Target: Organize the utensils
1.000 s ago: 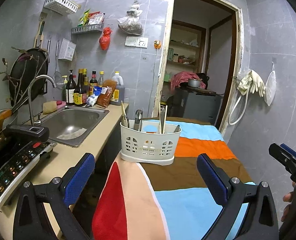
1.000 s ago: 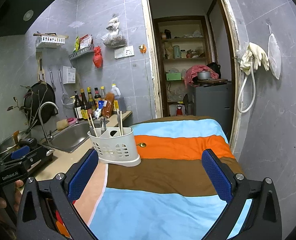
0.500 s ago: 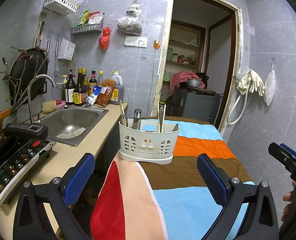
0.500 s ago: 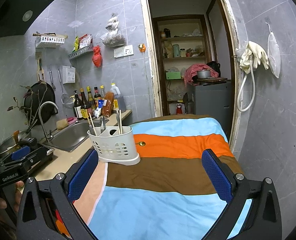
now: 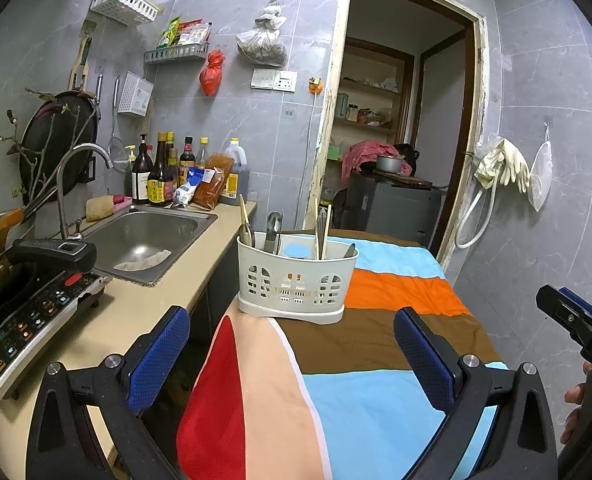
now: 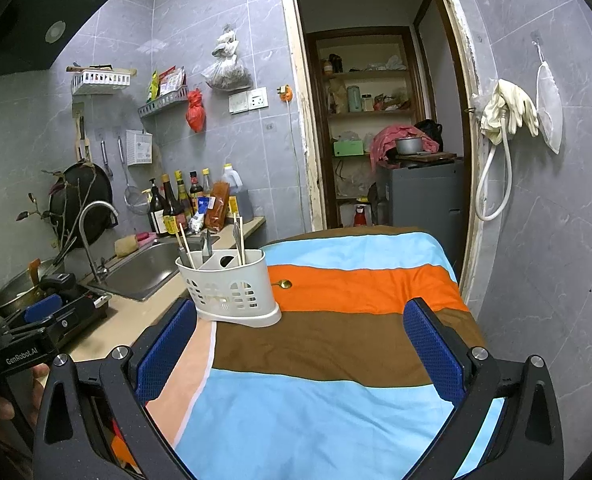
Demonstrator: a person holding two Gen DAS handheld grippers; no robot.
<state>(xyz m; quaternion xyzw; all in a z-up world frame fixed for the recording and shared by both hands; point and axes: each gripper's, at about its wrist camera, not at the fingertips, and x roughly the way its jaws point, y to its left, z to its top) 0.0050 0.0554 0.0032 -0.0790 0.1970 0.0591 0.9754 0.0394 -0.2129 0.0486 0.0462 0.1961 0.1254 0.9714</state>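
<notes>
While both grippers' jaws stood released and empty, the gold spoon [image 6: 283, 283] behind the caddy [image 6: 232, 286] risked being overlooked or nudged.

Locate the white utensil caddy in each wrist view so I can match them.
Left wrist: the white utensil caddy stands centre frame, on the striped cloth's near-left part.
Right wrist: caddy left of centre, a gold spoon beside it.
Shared landmark: the sink.
</notes>
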